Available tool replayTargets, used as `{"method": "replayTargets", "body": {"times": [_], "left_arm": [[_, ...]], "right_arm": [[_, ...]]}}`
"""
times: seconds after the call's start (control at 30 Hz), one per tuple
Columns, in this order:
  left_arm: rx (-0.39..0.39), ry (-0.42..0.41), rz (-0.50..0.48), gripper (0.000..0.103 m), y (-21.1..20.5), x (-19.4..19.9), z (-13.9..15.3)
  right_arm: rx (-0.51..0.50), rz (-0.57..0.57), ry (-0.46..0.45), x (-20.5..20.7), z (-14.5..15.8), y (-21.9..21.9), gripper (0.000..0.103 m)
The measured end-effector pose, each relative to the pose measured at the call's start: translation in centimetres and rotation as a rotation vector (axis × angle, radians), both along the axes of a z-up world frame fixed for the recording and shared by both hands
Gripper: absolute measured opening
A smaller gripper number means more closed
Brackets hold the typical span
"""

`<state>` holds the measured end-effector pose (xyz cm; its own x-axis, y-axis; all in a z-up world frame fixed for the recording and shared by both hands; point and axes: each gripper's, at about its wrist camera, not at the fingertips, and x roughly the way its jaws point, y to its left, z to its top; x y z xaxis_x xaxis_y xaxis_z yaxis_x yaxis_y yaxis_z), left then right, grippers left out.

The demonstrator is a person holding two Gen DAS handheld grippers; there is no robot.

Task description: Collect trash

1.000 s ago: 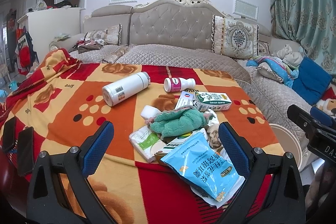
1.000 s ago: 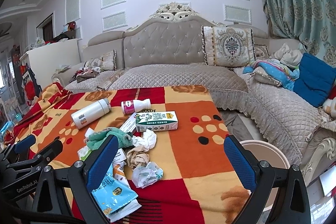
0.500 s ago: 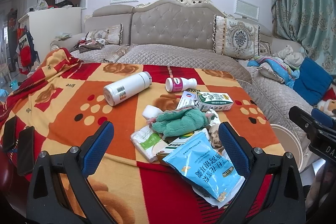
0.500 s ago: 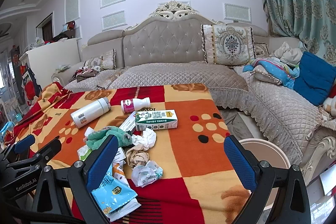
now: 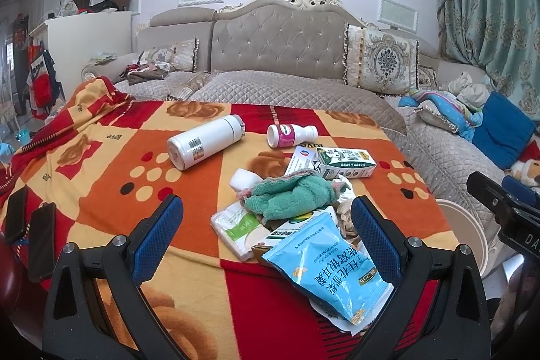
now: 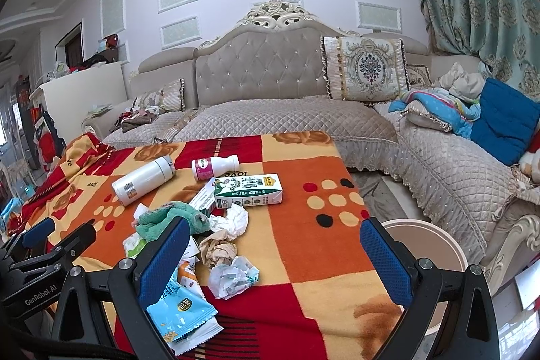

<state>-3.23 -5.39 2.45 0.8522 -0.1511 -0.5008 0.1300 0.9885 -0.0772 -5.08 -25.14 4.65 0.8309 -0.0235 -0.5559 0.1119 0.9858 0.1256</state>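
Hovering over the near edge of a table draped in a red, orange and yellow blanket (image 5: 101, 177), the left gripper (image 5: 266, 231) has its blue-padded jaws spread wide with nothing between the pads; the right gripper (image 6: 270, 255) is likewise wide open and holds nothing. In the left wrist view the litter lies ahead of the left gripper and toward its right finger: a light blue snack packet (image 5: 324, 265) sits nearest, just inside that finger, overlapping a white tissue pack (image 5: 236, 230) and a carton partly hidden beneath it; a green cloth (image 5: 290, 194) is heaped just behind them; farther back a green-and-white milk carton (image 5: 346, 162) lies on its side, with a small pink-labelled bottle (image 5: 292, 135) and a white flask (image 5: 206, 145) lying flat beyond, well apart from the fingers. In the right wrist view the same heap lies ahead and to the left, crowded around the right gripper's left finger: the blue packet shows below and behind that finger; a crumpled white-and-blue wrapper (image 6: 233, 275) rests between the fingers, nearer the left one; a brownish paper wad (image 6: 217, 248) and a white crumpled tissue (image 6: 231, 220) lie just behind it. A round beige bin (image 6: 435, 245) stands on the floor beside the table's right edge, behind the right finger; a grey quilted sofa (image 6: 287, 120) runs along the far side.
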Motion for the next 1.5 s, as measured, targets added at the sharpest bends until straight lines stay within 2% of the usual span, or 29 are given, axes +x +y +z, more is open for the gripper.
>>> {"method": "replayTargets", "body": {"times": [1.5], "left_arm": [[-0.006,0.007,0.011,0.099,0.53,0.85,-0.03]], "right_arm": [[0.024,0.017,0.035,0.21,-0.91,-0.06,0.1]]}}
